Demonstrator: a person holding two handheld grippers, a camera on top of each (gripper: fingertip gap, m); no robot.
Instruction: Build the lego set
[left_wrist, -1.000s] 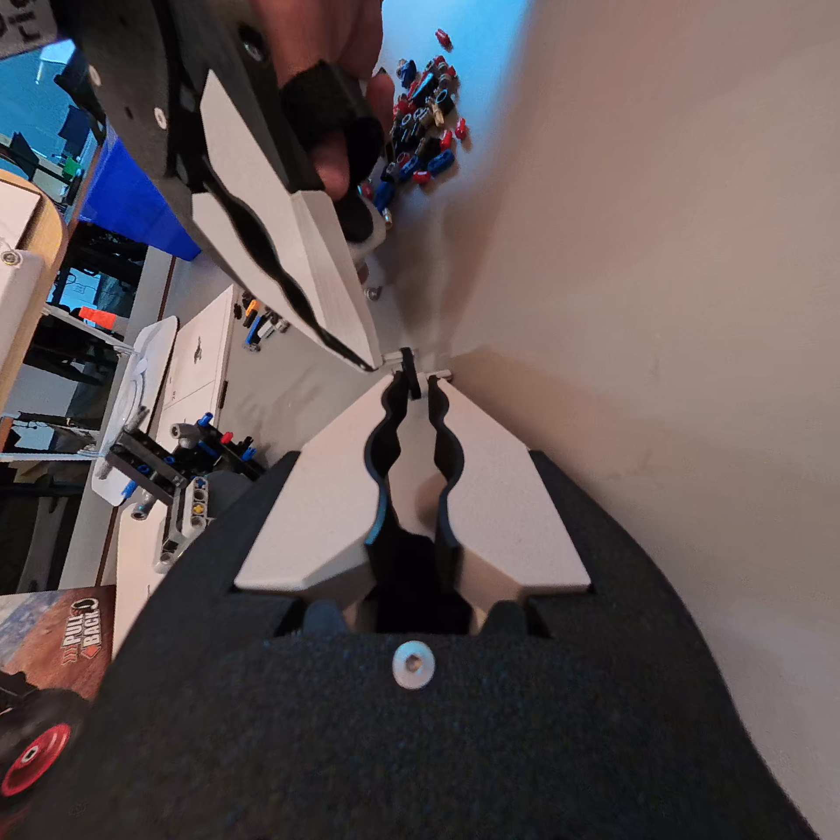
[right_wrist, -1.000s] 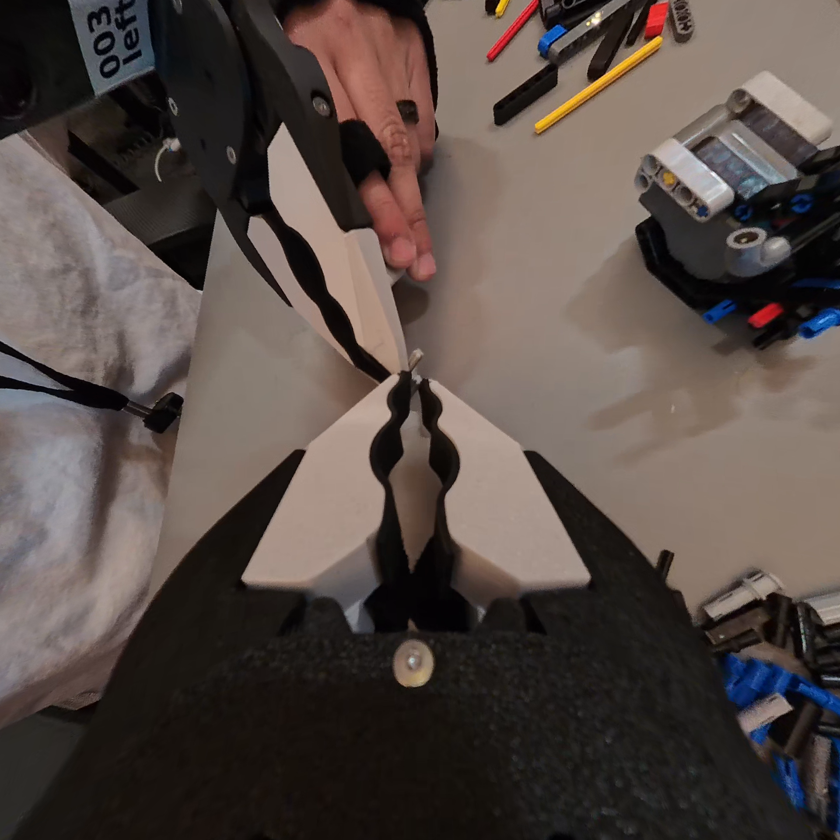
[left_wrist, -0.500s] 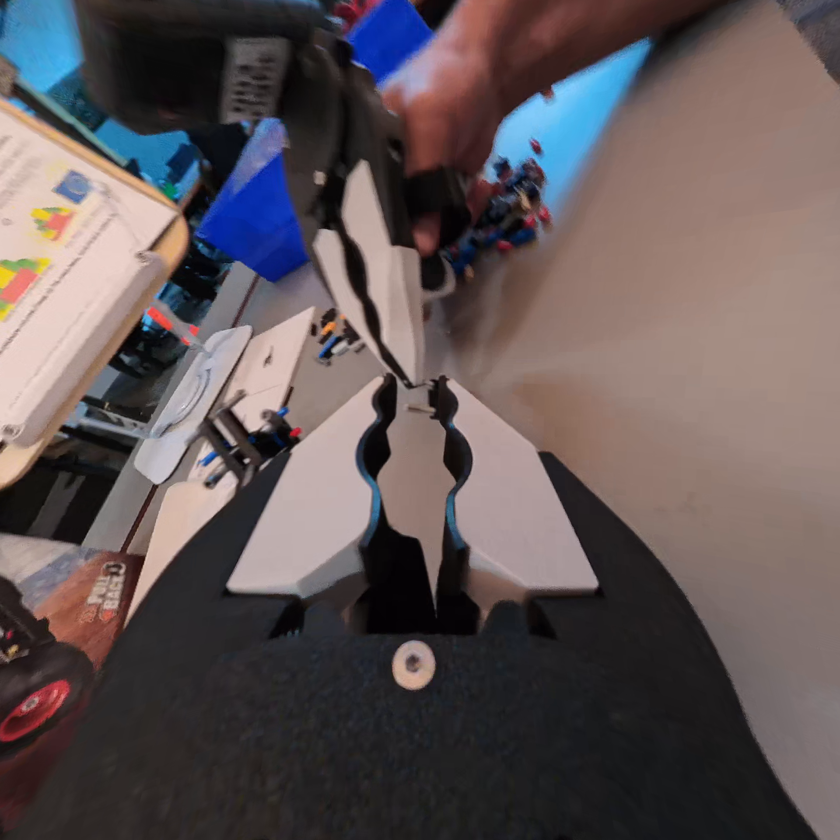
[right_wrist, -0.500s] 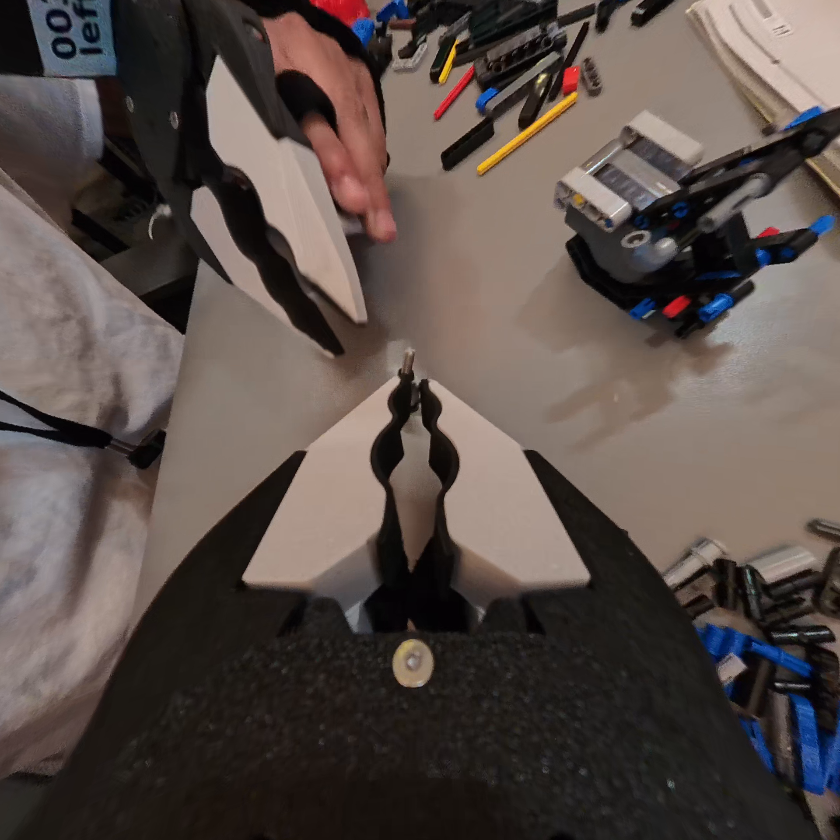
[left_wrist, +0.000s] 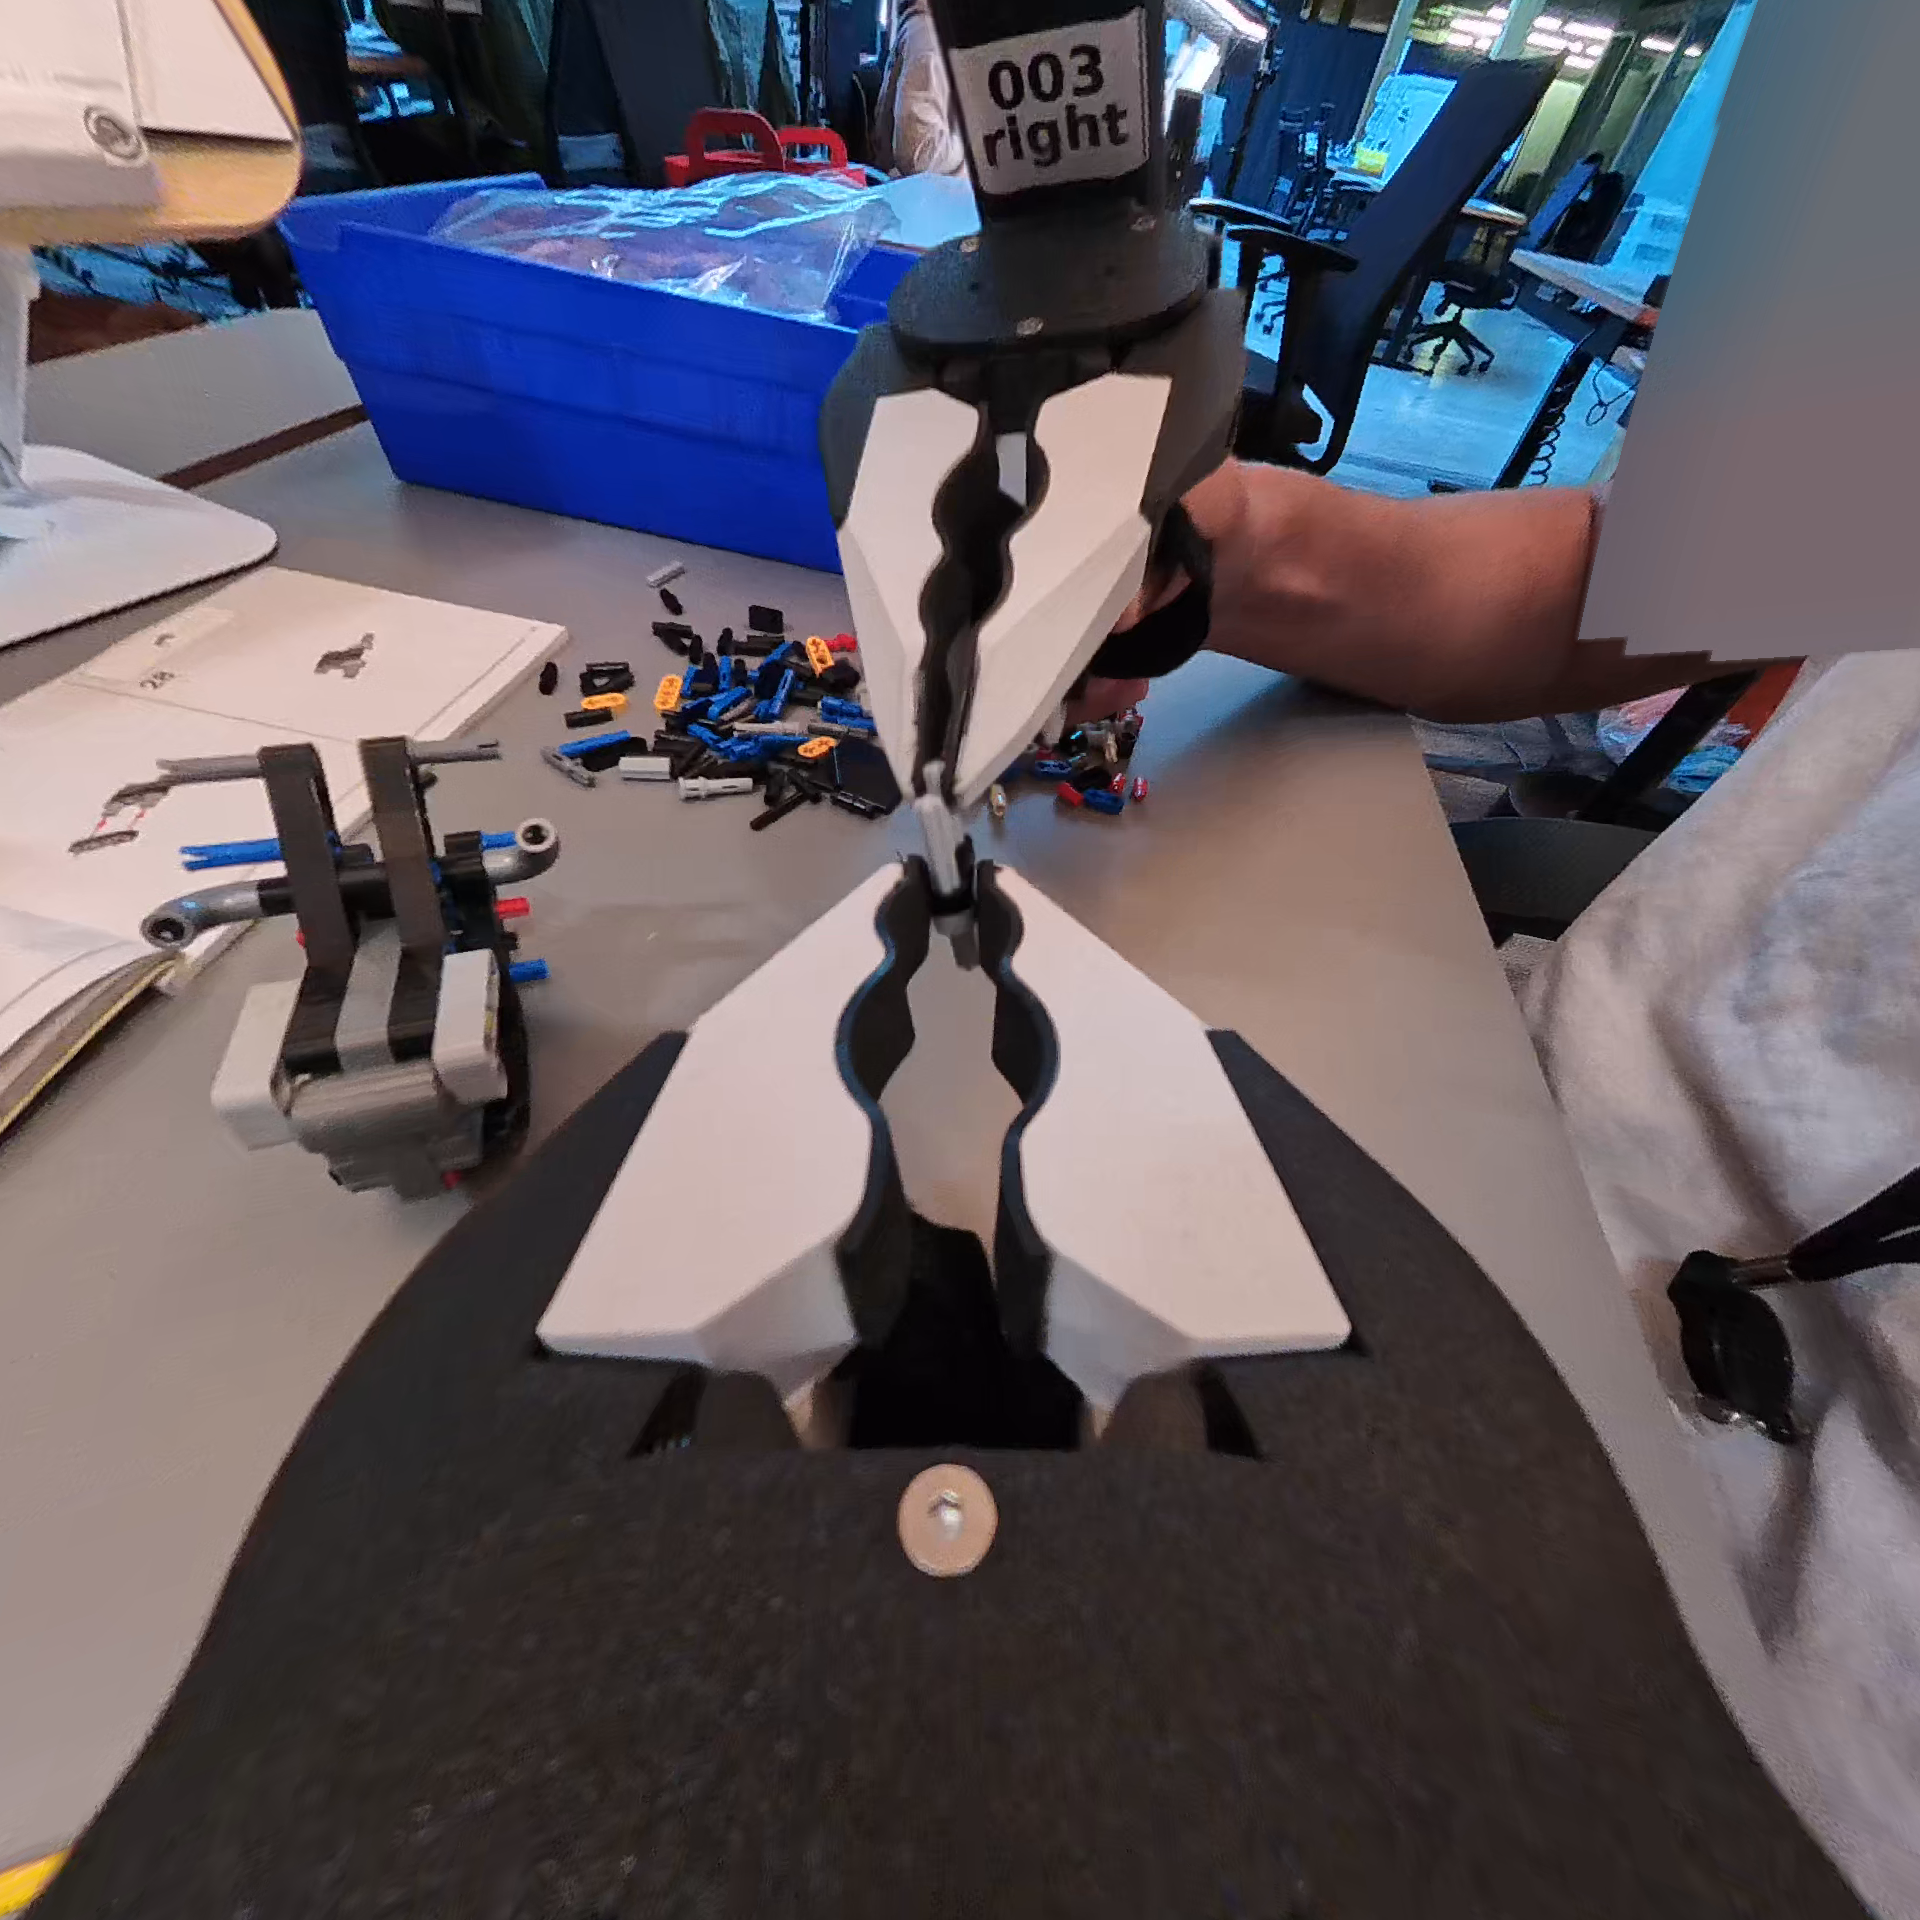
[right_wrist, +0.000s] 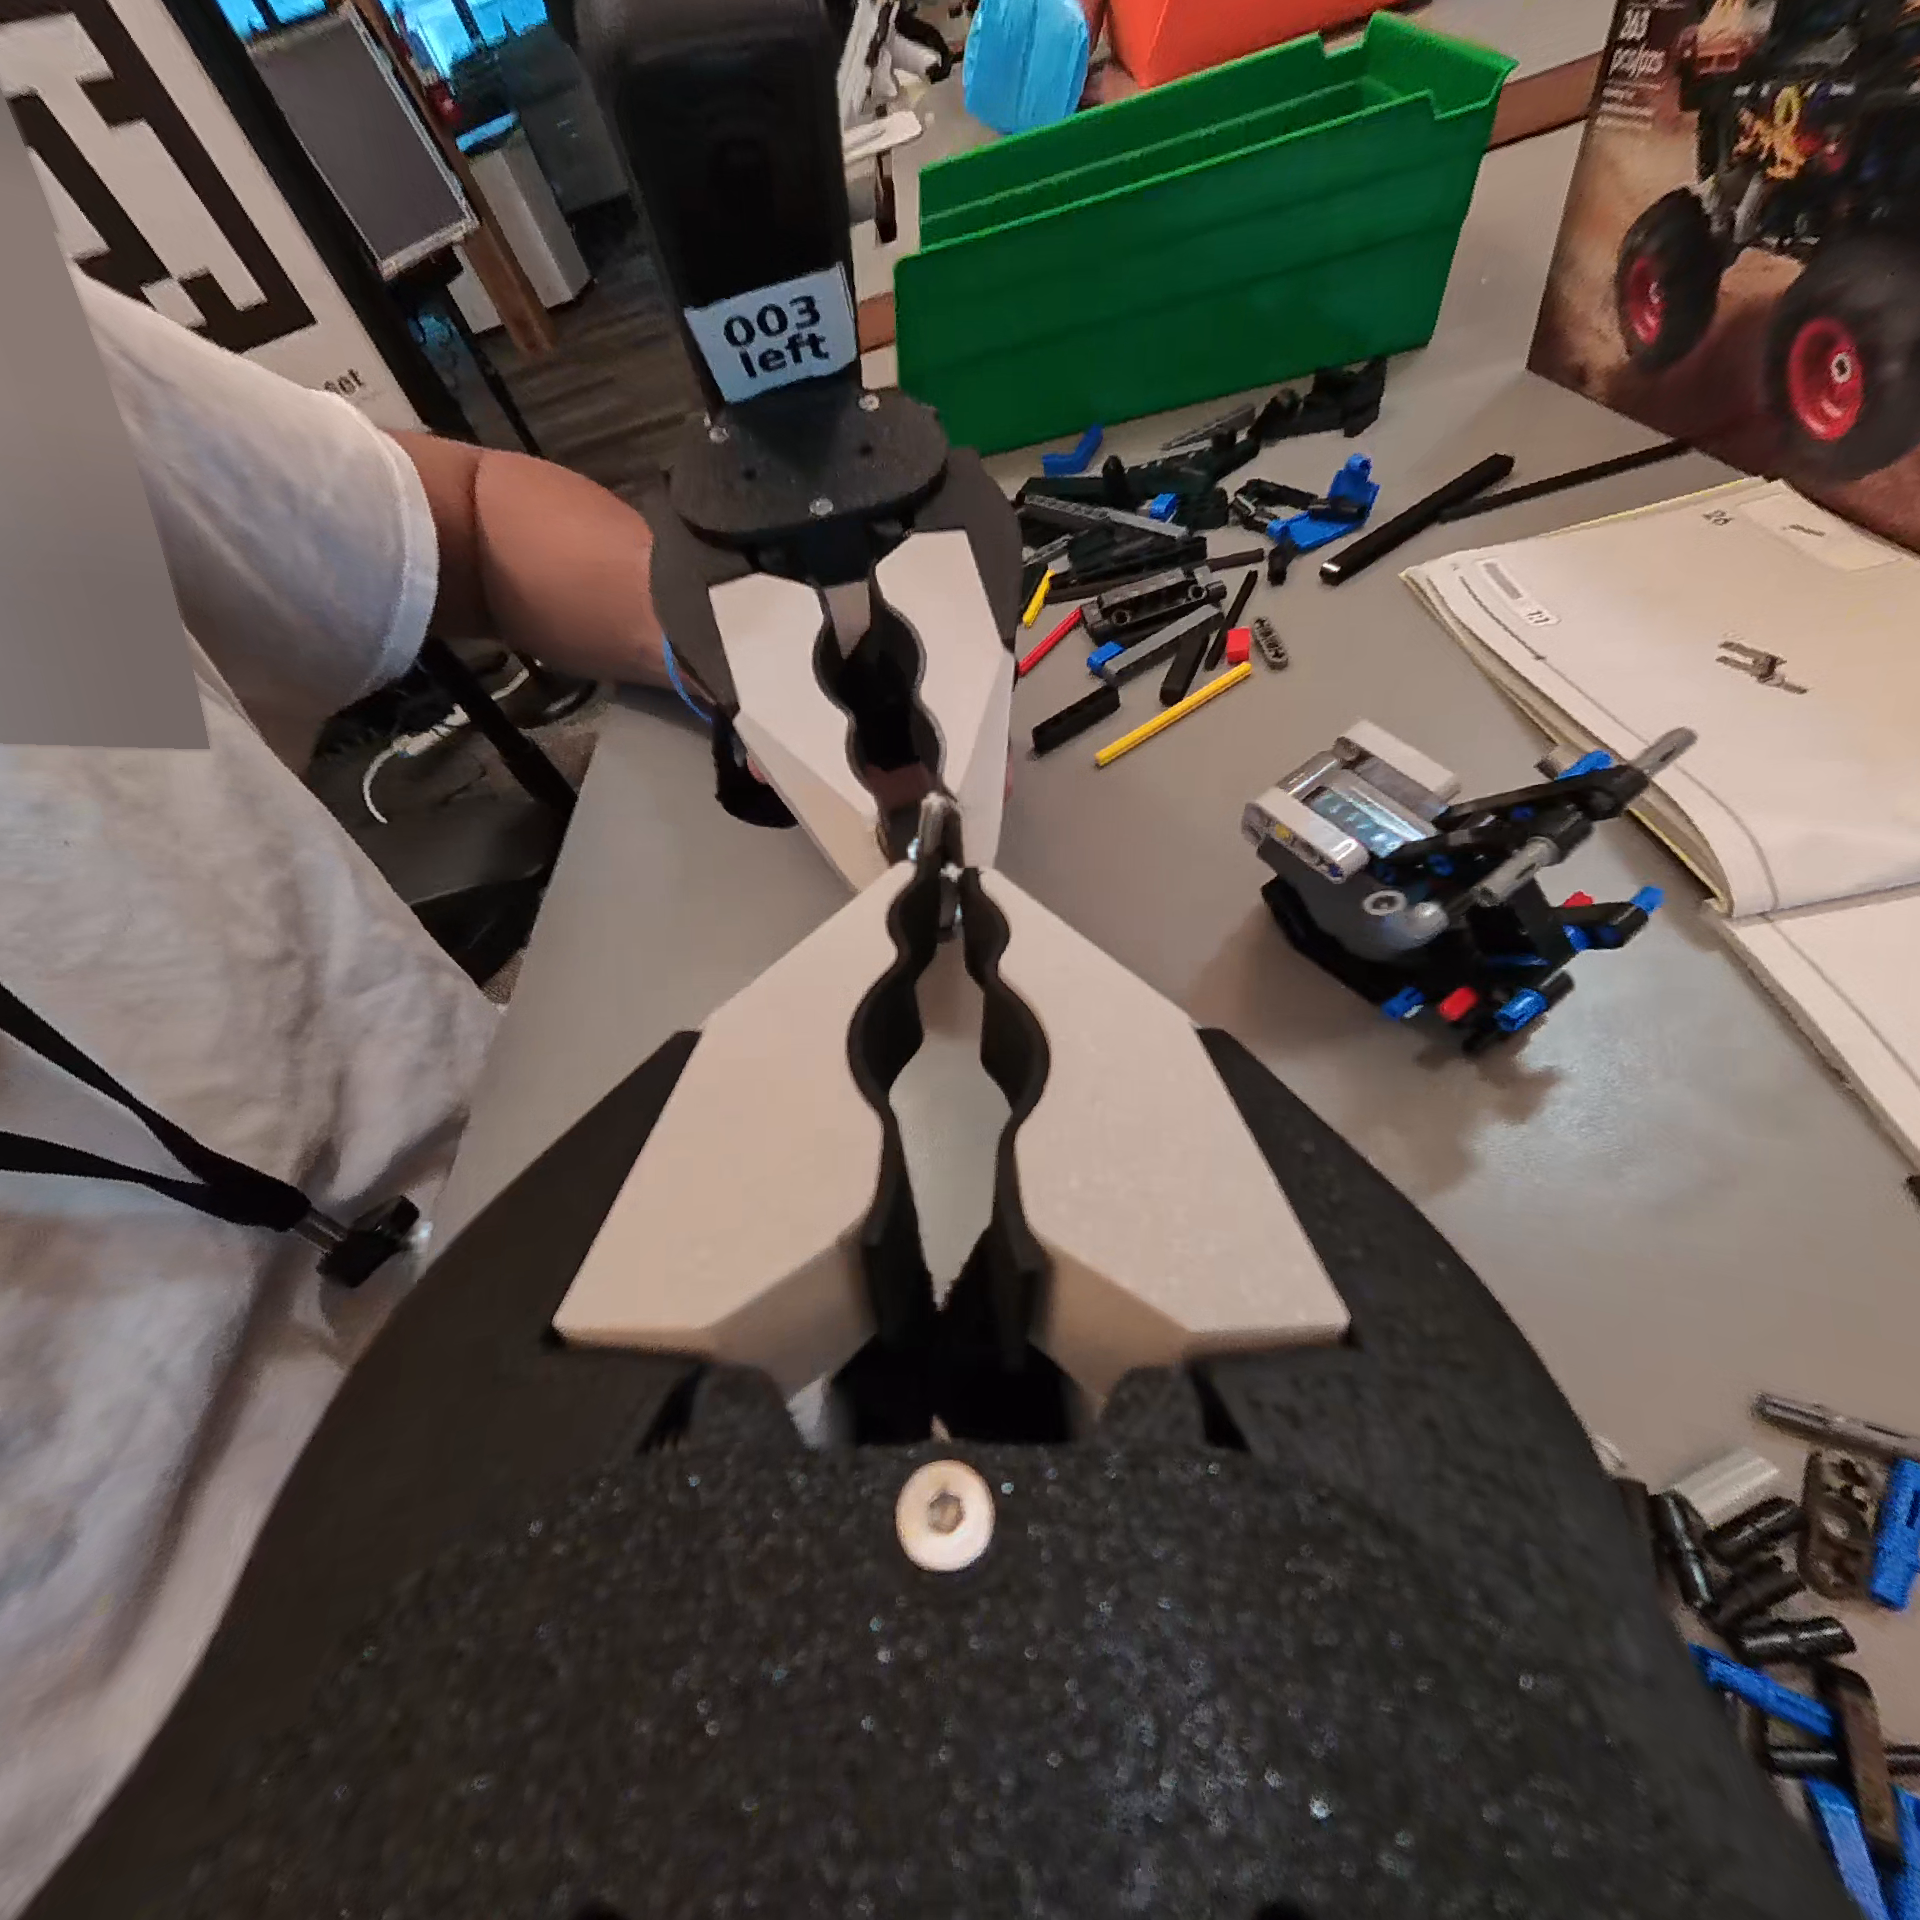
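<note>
Here, a small light grey pin (left_wrist: 940, 831) is held in the air between the two grippers, above the grey table (left_wrist: 1226, 914). The left gripper (left_wrist: 948, 902) is clenched on its near end, and the right gripper (left_wrist: 935, 774) is clenched on its far end, tip against tip. One half-built model (right_wrist: 1455, 894) stands to the side, well apart. Loose pieces (left_wrist: 748, 717) lie behind in one heap, too many to count. The table edge is near the person's shirt (right_wrist: 156, 935).

Two grippers: left gripper (left_wrist: 940, 883), right gripper (right_wrist: 940, 883). One partly built model (right_wrist: 1455, 883). One green bin (right_wrist: 1195, 239). One blue bin (left_wrist: 582, 384).
</note>
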